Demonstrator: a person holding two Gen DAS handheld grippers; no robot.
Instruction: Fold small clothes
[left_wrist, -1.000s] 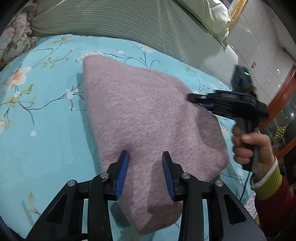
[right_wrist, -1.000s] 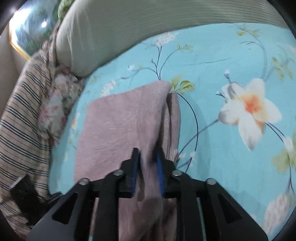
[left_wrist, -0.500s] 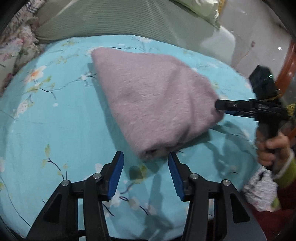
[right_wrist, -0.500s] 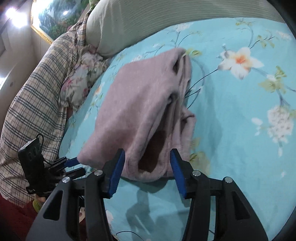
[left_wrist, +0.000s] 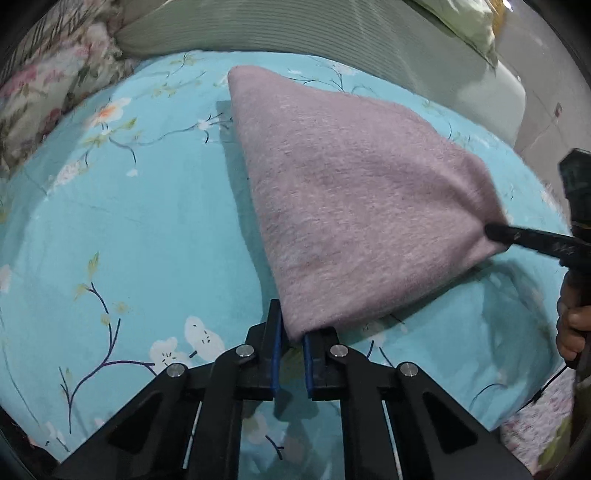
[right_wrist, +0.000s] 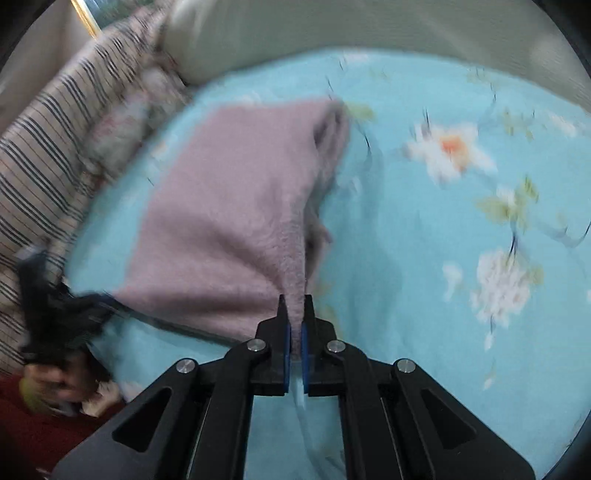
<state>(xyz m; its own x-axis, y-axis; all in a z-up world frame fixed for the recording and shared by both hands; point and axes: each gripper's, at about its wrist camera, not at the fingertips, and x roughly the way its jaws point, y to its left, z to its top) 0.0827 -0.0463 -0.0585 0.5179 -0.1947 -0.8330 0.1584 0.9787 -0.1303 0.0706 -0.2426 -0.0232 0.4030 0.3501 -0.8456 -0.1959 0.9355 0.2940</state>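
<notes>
A folded mauve knit garment (left_wrist: 351, 192) lies on the turquoise floral bedsheet (left_wrist: 147, 221). My left gripper (left_wrist: 291, 341) is shut on its near corner. My right gripper (right_wrist: 294, 325) is shut on the other near corner of the garment (right_wrist: 229, 229), which stretches between the two. In the left wrist view the right gripper (left_wrist: 495, 230) shows at the garment's right corner. In the blurred right wrist view the left gripper (right_wrist: 103, 306) shows at the left corner.
A green striped pillow (left_wrist: 295, 29) lies along the back of the bed. A floral cushion (left_wrist: 40, 85) and a striped blanket (right_wrist: 48, 155) lie at the left side. The bedsheet (right_wrist: 443, 258) stretches to the right of the garment.
Both grippers were open half a second ago, just in front of the garment. Both have since moved onto its near corners and shut on them; the near edge now looks pulled taut.
</notes>
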